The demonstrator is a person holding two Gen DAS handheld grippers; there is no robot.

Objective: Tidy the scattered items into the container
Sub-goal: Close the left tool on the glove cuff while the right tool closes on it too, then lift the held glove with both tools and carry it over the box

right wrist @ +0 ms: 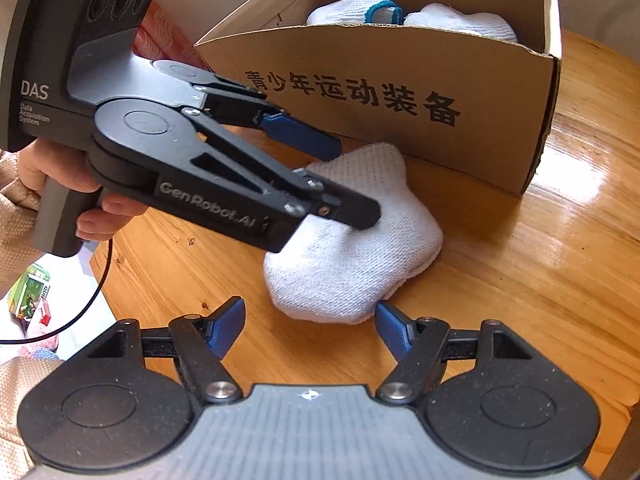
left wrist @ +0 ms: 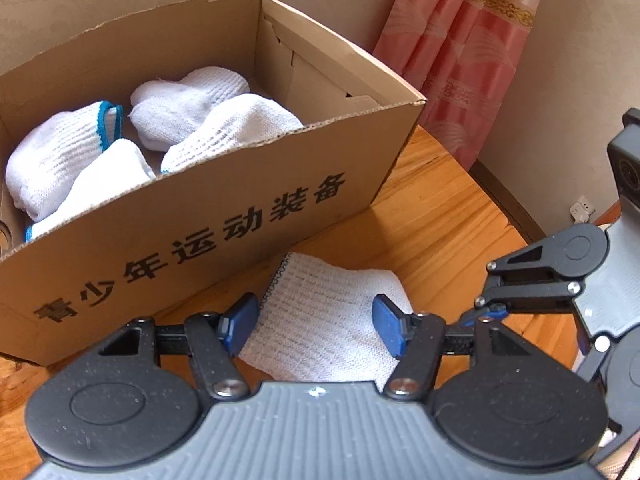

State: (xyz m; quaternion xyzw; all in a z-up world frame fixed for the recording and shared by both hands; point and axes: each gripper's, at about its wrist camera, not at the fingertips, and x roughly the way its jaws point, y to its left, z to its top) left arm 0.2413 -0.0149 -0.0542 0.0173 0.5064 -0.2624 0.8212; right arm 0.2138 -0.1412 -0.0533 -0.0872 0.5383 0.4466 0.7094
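Observation:
One white knit glove (left wrist: 328,320) lies on the wooden table just in front of the cardboard box (left wrist: 240,216). My left gripper (left wrist: 316,322) is open, with its blue pads on either side of the glove. In the right wrist view the left gripper (right wrist: 352,184) comes in from the left over the same glove (right wrist: 352,256), one finger behind it and one resting on top. My right gripper (right wrist: 310,330) is open, just short of the glove's near end, with nothing between its fingers. Several white gloves (left wrist: 192,100) with blue cuffs lie inside the box (right wrist: 400,60).
The round wooden table (right wrist: 520,280) has bare surface right of the glove. Its edge runs at the lower left, with colourful packets (right wrist: 28,292) and a black cable (right wrist: 80,312) beyond. A hand (right wrist: 52,168) holds the left gripper's handle. A pink curtain (left wrist: 460,60) hangs behind the box.

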